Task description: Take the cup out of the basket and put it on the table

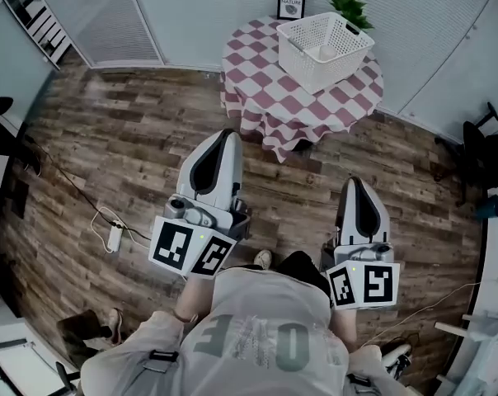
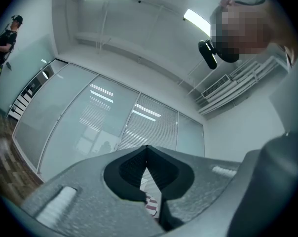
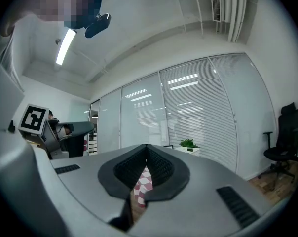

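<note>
**Grippers shut, well short of the table**

Floor of wood planks lies wide open on the person's side of the table, a round one under a checked cloth. Nothing stands in the way on that side. A cable trails on the boards well to the left of the table, and a dark chair stands off to its right.

The white basket sits on the far right part of the table, near its edge. A plant and a small frame stand at the table's back, just beside the basket. Bare cloth on the near left of the table looks the best place to set things down.

The left gripper and right gripper are both held low, well apart from the table on its near side. Each has its jaws together at the tips, with nothing between them.

The cup seems to be the pale shape on the basket's bottom, too small to make out well. It is probably light and stiff, with a smooth wall that may slip. A pinch over the rim, one jaw inside and one outside, should suit. The basket's tall lattice walls call for a straight lift from above.
</note>
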Demonstrator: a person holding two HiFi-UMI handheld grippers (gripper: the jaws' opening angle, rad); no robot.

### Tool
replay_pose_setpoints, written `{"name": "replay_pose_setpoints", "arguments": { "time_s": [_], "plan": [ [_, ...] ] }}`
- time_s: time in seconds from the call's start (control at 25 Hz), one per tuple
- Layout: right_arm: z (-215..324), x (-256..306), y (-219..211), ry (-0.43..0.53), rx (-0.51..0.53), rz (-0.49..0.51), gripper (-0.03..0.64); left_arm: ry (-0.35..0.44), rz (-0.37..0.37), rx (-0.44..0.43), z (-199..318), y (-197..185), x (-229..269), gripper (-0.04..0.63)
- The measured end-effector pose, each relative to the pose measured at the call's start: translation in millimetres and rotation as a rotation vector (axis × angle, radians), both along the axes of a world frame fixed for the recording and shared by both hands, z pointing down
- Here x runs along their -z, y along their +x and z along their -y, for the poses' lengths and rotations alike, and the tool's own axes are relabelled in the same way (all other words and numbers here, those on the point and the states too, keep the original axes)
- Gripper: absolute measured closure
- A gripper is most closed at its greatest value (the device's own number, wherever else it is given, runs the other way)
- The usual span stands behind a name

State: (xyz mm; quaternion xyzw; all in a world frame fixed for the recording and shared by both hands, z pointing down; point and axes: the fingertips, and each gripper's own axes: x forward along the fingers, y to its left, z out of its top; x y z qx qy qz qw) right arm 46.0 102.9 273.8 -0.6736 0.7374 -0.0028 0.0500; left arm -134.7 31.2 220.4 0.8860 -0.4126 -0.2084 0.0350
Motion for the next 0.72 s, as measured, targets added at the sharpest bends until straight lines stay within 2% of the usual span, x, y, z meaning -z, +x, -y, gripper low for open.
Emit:
{"name": "replay_pose_setpoints", "arguments": {
  "time_s": [0.24, 0.52, 0.72],
  "plan": [
    [34, -10, 34, -0.010, -0.059, 0.038, 0.606, -0.020, 0.044, -0.048, 48, 34, -12, 0.589],
    [104, -13, 75, 0.021, -0.038, 0.048, 0.606, -0.019, 0.022, -0.050, 109, 75, -16, 0.589],
    [177, 11, 98, 0.077, -0.034, -0.079, 0.606, 0.048, 0.061, -0.044, 166, 104, -2, 0.589]
  ]
}}
